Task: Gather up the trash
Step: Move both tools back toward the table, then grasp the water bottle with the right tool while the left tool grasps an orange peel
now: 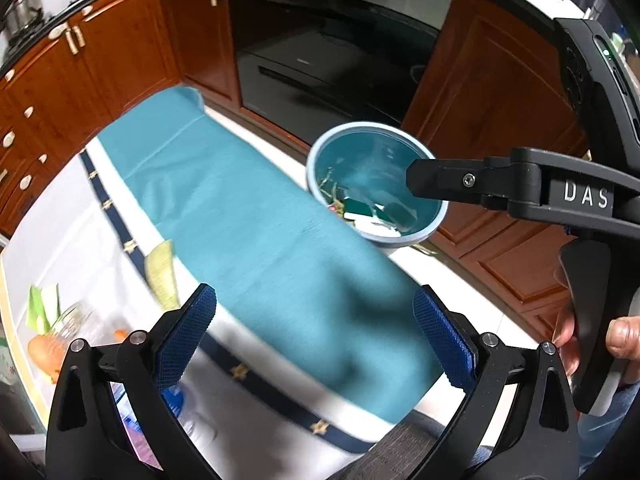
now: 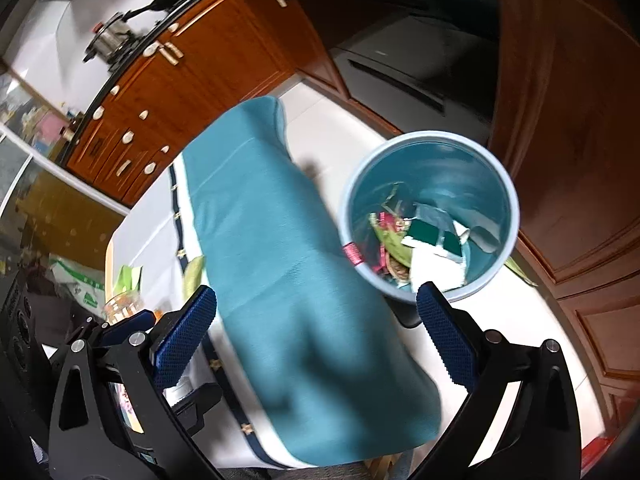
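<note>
A light blue bin [image 1: 360, 148] [image 2: 440, 156] stands on the floor beside the table and holds paper scraps, wrappers and green peelings [image 2: 404, 240]. My right gripper [image 2: 316, 340] is open and empty, above the teal cloth [image 2: 280, 240] next to the bin. From the left wrist view its black fingers [image 1: 440, 180] reach over the bin's mouth. My left gripper [image 1: 316, 340] is open and empty too, over the near end of the teal cloth [image 1: 256, 216]. A pale green leaf scrap [image 1: 162, 276] [image 2: 192, 276] lies on the table at the cloth's left edge.
The white tablecloth [image 1: 60, 220] has a navy star stripe. A carrot [image 1: 44, 354], green leaves [image 1: 38, 306] and a glass jar [image 1: 76, 320] sit at its left. Wooden cabinets [image 1: 120, 60] and an oven [image 1: 332, 60] stand behind. A green leaf [image 2: 520, 270] lies on the floor by the bin.
</note>
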`<state>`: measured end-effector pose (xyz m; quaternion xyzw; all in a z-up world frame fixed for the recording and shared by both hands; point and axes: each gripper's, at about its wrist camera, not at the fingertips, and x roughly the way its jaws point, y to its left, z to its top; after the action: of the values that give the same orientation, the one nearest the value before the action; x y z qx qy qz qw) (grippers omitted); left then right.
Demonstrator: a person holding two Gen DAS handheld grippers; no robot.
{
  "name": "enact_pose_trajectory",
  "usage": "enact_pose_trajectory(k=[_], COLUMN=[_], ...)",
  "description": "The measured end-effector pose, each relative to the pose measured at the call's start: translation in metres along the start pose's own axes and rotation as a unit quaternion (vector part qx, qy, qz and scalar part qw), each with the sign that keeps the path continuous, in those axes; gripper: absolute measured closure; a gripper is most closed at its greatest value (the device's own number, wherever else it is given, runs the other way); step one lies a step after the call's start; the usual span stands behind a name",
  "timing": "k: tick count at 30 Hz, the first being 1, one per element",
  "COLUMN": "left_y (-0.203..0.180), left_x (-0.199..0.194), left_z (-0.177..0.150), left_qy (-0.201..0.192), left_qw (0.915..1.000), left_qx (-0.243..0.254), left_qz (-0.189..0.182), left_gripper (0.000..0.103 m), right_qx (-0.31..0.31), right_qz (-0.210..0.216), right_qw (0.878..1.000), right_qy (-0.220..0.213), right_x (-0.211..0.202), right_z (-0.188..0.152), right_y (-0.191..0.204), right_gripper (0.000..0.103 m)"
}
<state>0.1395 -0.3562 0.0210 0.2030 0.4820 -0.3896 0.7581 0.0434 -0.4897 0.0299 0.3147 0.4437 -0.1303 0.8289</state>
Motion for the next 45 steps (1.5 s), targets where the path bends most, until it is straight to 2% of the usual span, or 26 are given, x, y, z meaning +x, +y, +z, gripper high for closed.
enact_pose_trajectory(k=[9,18,27,33,43,45], left_y=[0.062,0.131,0.190,0.216,0.227,0.227], left_x=[-0.043,-0.078,-0.078,-0.068,-0.052,-0.049], left_z=[-0.047,-0.111,-0.155,-0.168,-0.165,-0.162], left_qy=[-0.022,-0.039,-0.037,-0.030,-0.018,-0.016], left_qw=[0.9989,0.9951,0.9862,0.9791,0.9793,0.9796], left_qx=[-0.039,-0.087,-0.161,-0.201,-0.202,-0.200], left_qz=[0.012,0.028,0.012,-0.008,-0.010,-0.010], left_gripper=[0.004,0.004,0.004,0.004,0.004,0.004], right_qx=[-0.059,-0.131,-0.182,-0.202,-0.204,-0.211], right_qz=[0.014,0.042,0.050,0.046,0.052,0.056], right_qw=[0.998,0.987,0.972,0.968,0.968,0.966], right_qy=[0.034,0.087,0.141,0.145,0.140,0.141], right_x=[0.010,0.039,0.087,0.110,0.133,0.136], right_z=[-0.024,-0.060,-0.096,-0.101,-0.094,-0.094], right_y=[0.077,0.164,0.229,0.240,0.241,0.244], right_gripper=[0.007,0.007,0.007,0.007,0.007,0.013])
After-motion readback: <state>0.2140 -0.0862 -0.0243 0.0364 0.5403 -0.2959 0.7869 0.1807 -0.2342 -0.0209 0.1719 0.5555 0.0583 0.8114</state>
